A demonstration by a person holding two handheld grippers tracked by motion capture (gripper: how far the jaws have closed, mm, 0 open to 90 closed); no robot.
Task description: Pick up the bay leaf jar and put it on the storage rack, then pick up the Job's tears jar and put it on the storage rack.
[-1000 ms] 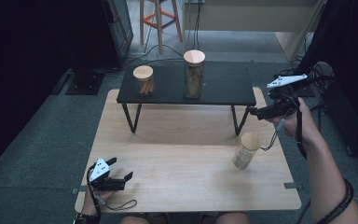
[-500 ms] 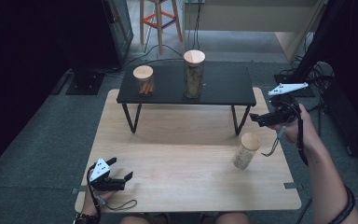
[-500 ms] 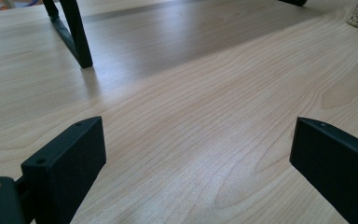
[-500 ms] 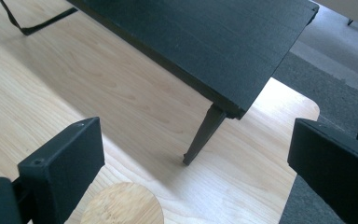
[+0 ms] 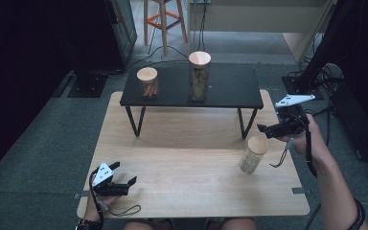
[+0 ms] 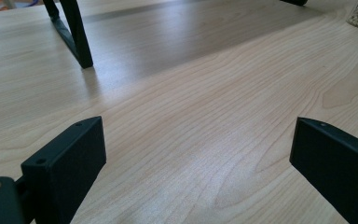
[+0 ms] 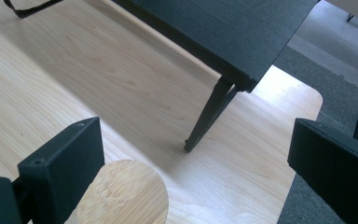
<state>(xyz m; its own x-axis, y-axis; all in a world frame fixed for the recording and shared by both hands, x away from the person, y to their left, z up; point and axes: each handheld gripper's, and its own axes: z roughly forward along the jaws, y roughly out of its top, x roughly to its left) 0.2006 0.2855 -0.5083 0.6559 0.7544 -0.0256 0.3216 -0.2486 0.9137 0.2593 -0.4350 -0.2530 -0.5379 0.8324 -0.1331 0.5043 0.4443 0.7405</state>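
The counter (image 5: 182,163) is light wood w/ rounded corners, on a grey carpet floor (image 5: 38,143). On its far part stands a low black shelf (image 5: 230,88) w/ thin black legs. Behind it are a stool w/ orange parts (image 5: 163,19), cables and dark equipment at both sides of the room.

The left gripper (image 5: 117,184) lies low at the near left corner of the counter, held by the left hand (image 5: 93,211); its jaws are apart, w/ bare wood between them in the left gripper view. The right gripper (image 5: 268,128) is held in the air at the right edge of the counter, forearm coming from bottom right; its jaws are wide apart, nothing between them. It is just above and beside the jar on the counter (image 5: 254,154), not touching.

Count: 3 jars w/ wooden lids. 2 are on the shelf, a short jar (image 5: 147,82) and a tall jar (image 5: 199,75); 1 is on the counter, right side, near the shelf's right leg. 2 grippers.
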